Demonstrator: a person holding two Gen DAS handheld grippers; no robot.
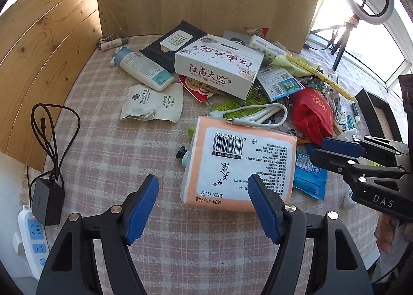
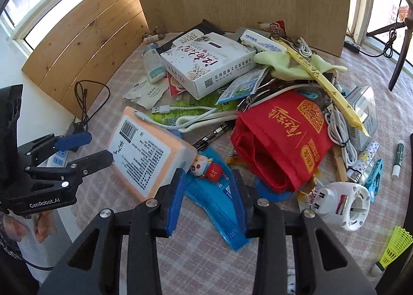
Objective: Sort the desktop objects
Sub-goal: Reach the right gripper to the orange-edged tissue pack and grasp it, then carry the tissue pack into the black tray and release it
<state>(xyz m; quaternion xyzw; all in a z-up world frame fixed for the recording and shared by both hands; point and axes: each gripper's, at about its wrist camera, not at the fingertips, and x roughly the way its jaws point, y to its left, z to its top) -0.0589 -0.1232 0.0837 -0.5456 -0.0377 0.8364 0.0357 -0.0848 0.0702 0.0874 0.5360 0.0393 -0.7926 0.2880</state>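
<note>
Left gripper (image 1: 204, 203) wide, nothing held, at tissue pack (image 1: 240, 163); right gripper (image 2: 209, 196) half-open over blue packet (image 2: 219, 202), not gripping, mid-tabletop (image 1: 103, 140).

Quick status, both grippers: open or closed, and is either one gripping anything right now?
Left gripper: open, holding nothing; orange tissue pack just ahead.
Right gripper: partly closed, empty; pads not pressing on the blue packet beneath.

I see bare tablecloth (image 1: 108, 145) on the near left, so a gripper can pass there. The far and right side is blocked by a pile: white box (image 1: 219, 67), red bag (image 2: 281, 140), orange tissue pack (image 1: 240, 165).
</note>
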